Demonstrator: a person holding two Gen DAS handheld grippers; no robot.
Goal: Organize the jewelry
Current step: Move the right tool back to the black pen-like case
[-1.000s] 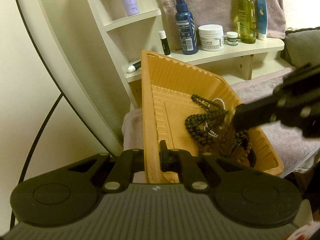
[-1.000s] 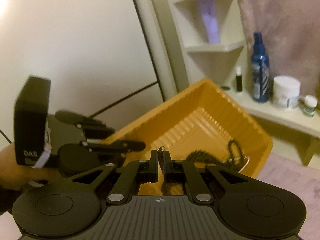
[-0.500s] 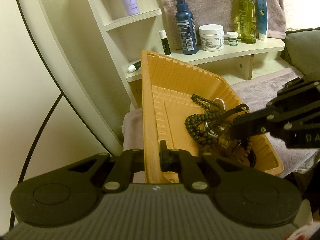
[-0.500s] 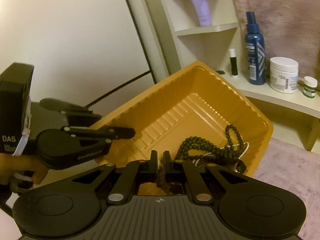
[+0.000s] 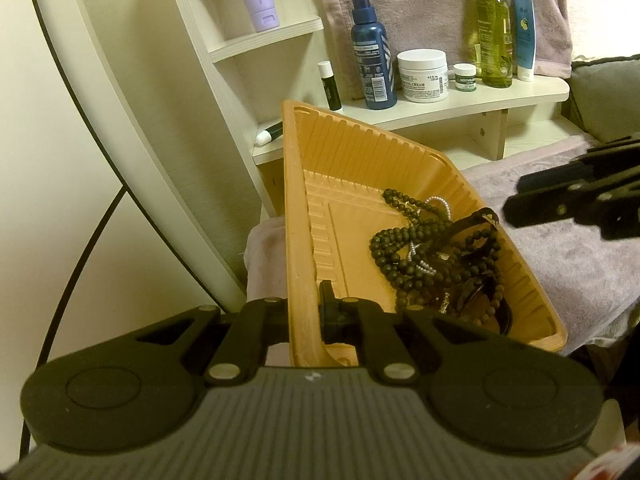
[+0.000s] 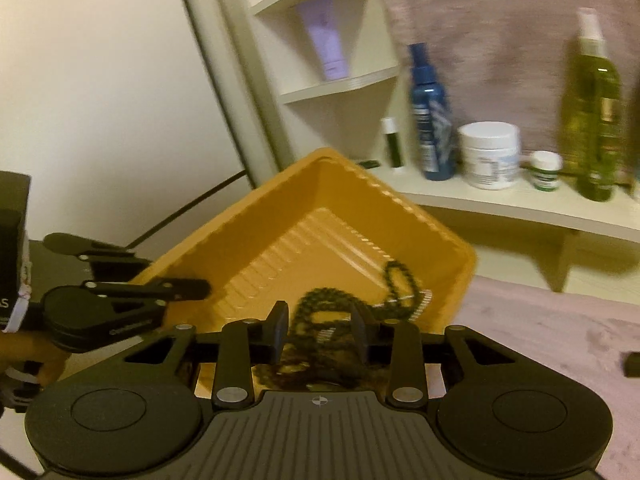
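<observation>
Right wrist | right claw point(image 6: 320, 330) just parted, empty over beads point(image 6: 320, 316) | left claw point(image 5: 306, 312) clamps tray point(image 5: 298, 216) rim

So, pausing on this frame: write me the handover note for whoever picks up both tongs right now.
Left tongs: shut on the near rim of the orange tray, holding it tilted.
Right tongs: jaws have just been opening, nothing pinched; pulled back to the tray's right side.
Jewelry: dark bead strands, a pearl strand and a dark strap lie tangled in the tray's low corner.
Done: the pieces seen are in the tray.
Left: probably untangle and sort them; set the tray level on the towel.
</observation>
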